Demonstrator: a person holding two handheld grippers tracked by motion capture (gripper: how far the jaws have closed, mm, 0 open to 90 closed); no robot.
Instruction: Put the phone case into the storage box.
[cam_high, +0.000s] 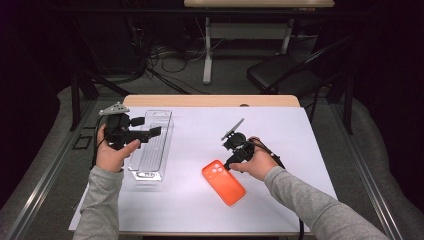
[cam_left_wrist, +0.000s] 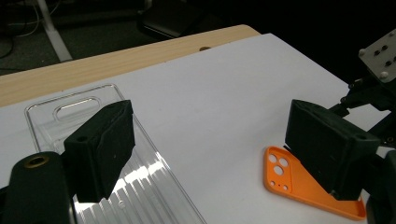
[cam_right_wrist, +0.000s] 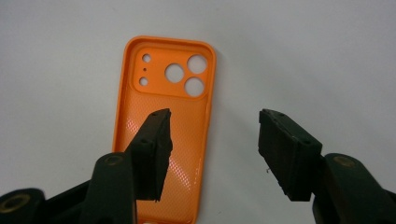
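An orange phone case (cam_high: 223, 182) lies inside-up on the white sheet, camera holes toward the far end. My right gripper (cam_high: 230, 163) hovers at its near-right edge, jaws open. In the right gripper view the case (cam_right_wrist: 163, 93) sits under the left jaw, the other jaw stands over bare sheet, and nothing is pinched in the right gripper (cam_right_wrist: 215, 116). A clear plastic packaging shell (cam_high: 152, 145) lies at the left. My left gripper (cam_high: 156, 131) is held above it, open and empty. The left gripper view shows that gripper (cam_left_wrist: 210, 116), the shell (cam_left_wrist: 154, 186) and the case (cam_left_wrist: 299, 184).
A white sheet (cam_high: 210, 135) covers most of the wooden table (cam_high: 210, 100). Behind the table stand a black chair (cam_high: 282, 75), a desk leg and floor cables. The middle and far right of the sheet are bare.
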